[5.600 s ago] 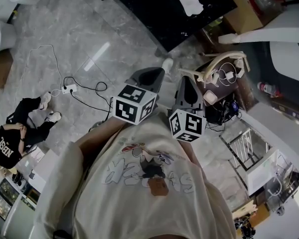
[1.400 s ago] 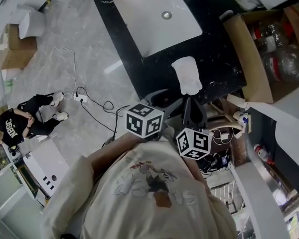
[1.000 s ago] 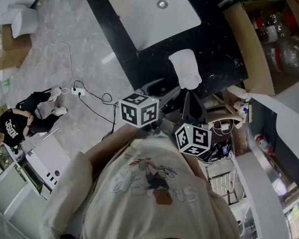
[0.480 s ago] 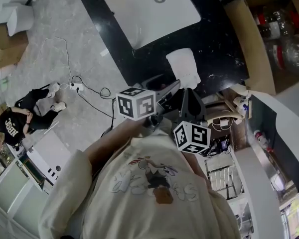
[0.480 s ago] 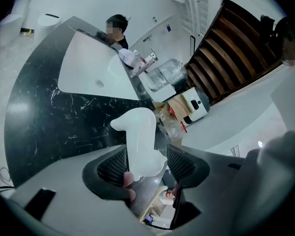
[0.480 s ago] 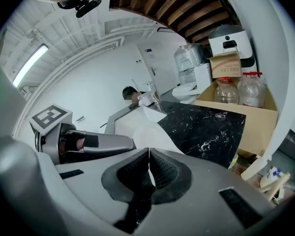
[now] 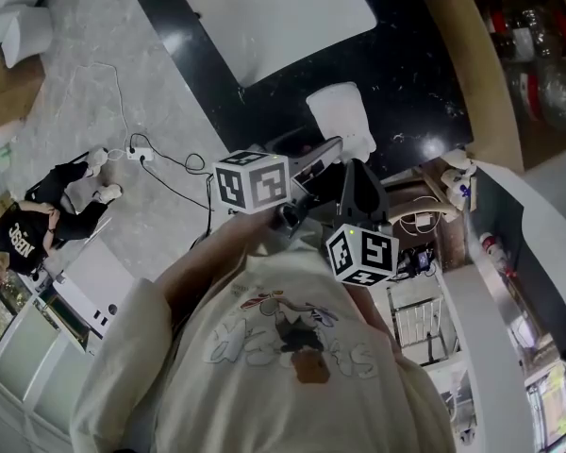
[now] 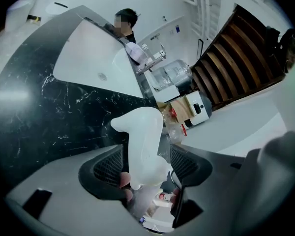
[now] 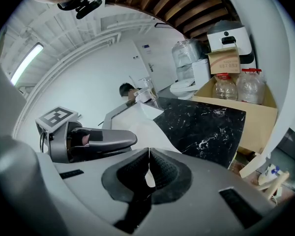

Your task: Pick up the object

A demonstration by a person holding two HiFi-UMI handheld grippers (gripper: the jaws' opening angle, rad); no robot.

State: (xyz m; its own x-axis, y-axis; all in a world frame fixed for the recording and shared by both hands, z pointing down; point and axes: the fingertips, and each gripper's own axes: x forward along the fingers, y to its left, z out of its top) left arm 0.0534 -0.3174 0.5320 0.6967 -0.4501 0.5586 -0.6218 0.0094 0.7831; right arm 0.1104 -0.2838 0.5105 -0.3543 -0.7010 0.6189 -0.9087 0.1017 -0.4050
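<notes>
Both jaws of the left gripper point(image 8: 145, 167) stood apart, opening, with the white object point(image 8: 143, 141) upright between them at lower centre (long axis up the frame) on the black worktop point(image 8: 64, 117); the right gripper point(image 9: 148, 170) had its jaws together.

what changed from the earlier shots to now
The left gripper and right gripper moved from over the floor to the black counter. The left's jaws are opening with the white object between them, not gripping it. The right is shut, empty. The object stayed put.
</notes>
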